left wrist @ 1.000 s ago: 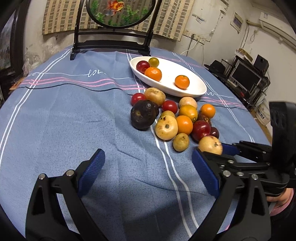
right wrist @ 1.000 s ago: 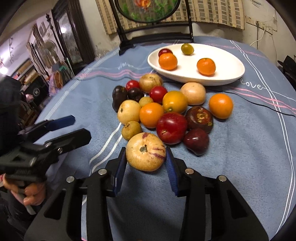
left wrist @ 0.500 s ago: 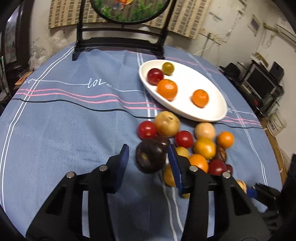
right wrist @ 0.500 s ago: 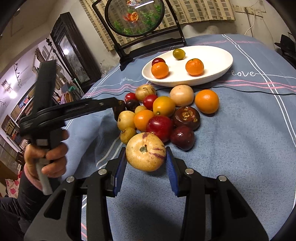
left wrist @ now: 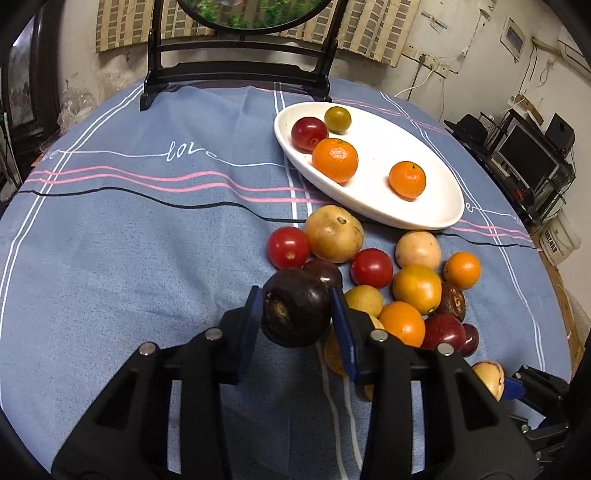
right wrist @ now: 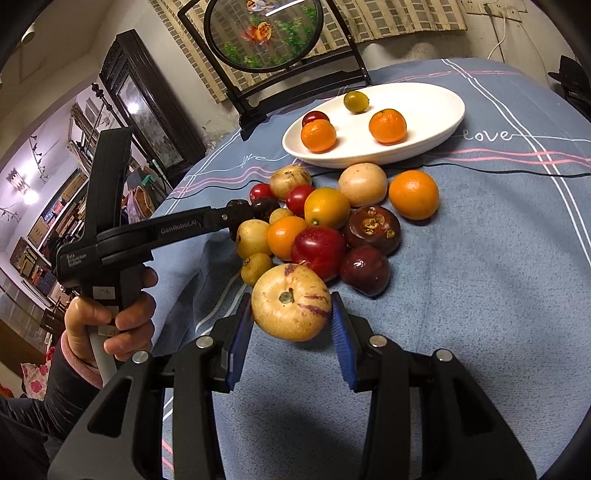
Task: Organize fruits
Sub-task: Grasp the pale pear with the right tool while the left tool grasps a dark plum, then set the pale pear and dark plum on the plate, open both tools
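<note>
My left gripper (left wrist: 297, 319) is shut on a dark purple round fruit (left wrist: 295, 308), held just above the left edge of the fruit pile (left wrist: 402, 280). My right gripper (right wrist: 291, 321) is shut on a pale yellow fruit with purple streaks (right wrist: 290, 301), at the near edge of the pile (right wrist: 332, 221). A white oval dish (left wrist: 428, 184) beyond the pile holds two oranges, a red plum and a green-yellow fruit; it also shows in the right wrist view (right wrist: 424, 125). The left gripper shows in the right wrist view (right wrist: 236, 214), its tips in the pile.
A blue striped cloth (left wrist: 129, 240) covers the round table. A black stand with a round painted screen (right wrist: 262, 33) stands at the far edge behind the dish. Shelves and electronics (left wrist: 524, 147) lie past the table's right side.
My left gripper moved forward to the pile, closed on the dark purple fruit and lifted it slightly. My right gripper kept hold of the pale yellow fruit and rose a little.
</note>
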Available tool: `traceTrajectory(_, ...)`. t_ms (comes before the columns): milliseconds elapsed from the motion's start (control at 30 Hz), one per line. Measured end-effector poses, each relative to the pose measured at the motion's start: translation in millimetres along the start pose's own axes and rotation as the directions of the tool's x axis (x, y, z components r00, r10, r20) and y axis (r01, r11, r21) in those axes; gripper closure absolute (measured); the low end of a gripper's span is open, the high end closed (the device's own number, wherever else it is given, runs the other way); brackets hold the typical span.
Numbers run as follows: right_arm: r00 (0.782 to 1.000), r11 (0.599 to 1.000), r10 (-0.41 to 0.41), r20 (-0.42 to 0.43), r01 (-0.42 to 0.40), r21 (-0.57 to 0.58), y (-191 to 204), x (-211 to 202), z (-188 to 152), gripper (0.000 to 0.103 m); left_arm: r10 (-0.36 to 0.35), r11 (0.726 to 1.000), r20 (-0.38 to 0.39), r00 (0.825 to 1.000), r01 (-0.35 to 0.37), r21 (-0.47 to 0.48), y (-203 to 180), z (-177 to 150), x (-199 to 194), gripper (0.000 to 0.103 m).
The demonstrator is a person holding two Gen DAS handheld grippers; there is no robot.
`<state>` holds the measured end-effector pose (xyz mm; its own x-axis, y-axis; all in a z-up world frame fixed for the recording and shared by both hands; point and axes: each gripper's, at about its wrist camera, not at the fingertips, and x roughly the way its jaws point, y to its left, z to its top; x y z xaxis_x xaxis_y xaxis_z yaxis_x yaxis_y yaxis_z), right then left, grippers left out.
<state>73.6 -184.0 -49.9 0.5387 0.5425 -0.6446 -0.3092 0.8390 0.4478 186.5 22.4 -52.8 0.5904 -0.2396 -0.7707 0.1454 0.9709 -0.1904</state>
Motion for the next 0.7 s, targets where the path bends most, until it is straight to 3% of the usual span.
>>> traceTrajectory(133,1.000,1.000,-0.001,0.002,0.001,0.001,0.2,-0.9,-0.6,0.061,0.053,0.998,-0.001,0.999,-0.053,0.033,-4.6,-0.3,5.4,0.065)
traceTrajectory(267,1.000,1.000,-0.006,0.014,0.006,0.002,0.1,-3.6,-1.8,0.061,0.012,1.000,-0.016,1.000,-0.013,-0.026,6.2,0.9,5.6,0.066)
traceTrajectory(533,1.000,1.000,-0.019,0.016,0.019,-0.006,1.1,-5.0,-2.4,0.061,-0.010,0.999,0.018,1.000,0.011,-0.049,10.7,-9.8,-12.6,0.067)
traceTrajectory(700,0.996,0.995,-0.074,0.043,0.077,-0.070,8.2,-15.3,3.3,0.061,-0.060,0.998,0.052,0.997,0.061,-0.025,10.0,-4.9,-36.4,0.067)
